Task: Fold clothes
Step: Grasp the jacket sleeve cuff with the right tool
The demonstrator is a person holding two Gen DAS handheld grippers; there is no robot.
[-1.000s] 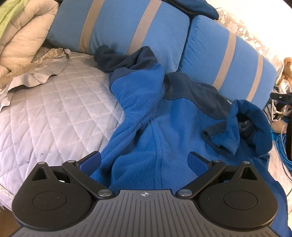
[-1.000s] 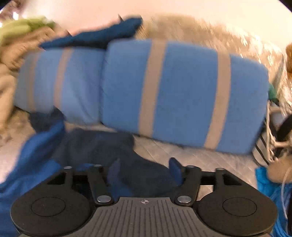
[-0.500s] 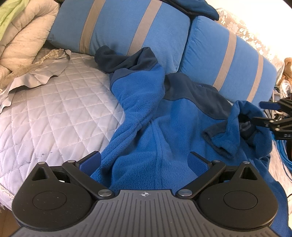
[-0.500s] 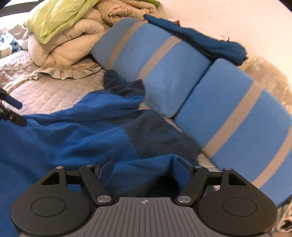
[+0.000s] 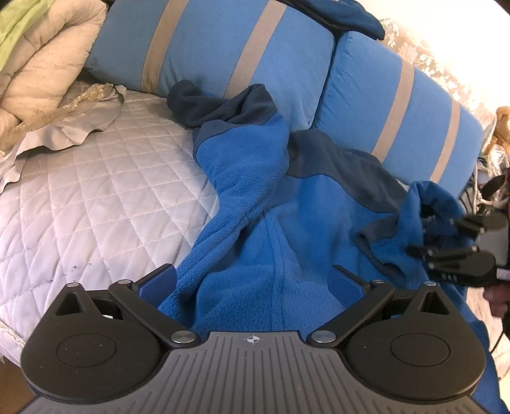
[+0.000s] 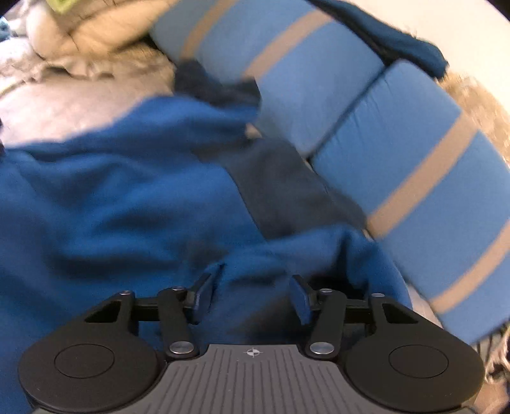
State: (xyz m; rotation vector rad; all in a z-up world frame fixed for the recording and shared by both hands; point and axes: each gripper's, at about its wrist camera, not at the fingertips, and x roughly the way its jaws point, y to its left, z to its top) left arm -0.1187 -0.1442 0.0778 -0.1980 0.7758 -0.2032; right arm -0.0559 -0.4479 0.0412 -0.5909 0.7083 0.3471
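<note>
A blue fleece jacket (image 5: 287, 229) with navy shoulders and cuffs lies spread on the quilted cover, one sleeve reaching up to the cushions. My left gripper (image 5: 253, 277) rests low over its near hem, open wide, with fleece lying loosely between the fingers. At the right, a crumpled blue sleeve end (image 5: 398, 242) stands up in a bunch. My right gripper (image 5: 419, 234) is at that bunch. In the right wrist view the right gripper (image 6: 253, 283) has fleece (image 6: 111, 197) bulging between its fingers while its jaws are closing; that view is blurred.
Two blue cushions with tan stripes (image 5: 223, 47) (image 5: 398, 95) line the back, a dark blue garment (image 5: 350, 16) draped on top. A beige duvet (image 5: 41, 73) is piled at far left on the pale quilted cover (image 5: 95, 191). A hand (image 5: 497, 296) shows at the right edge.
The right gripper has come in from the right and down onto the crumpled sleeve end, rolling as it went, and its jaws have narrowed. The left gripper and the rest of the jacket stayed still.
</note>
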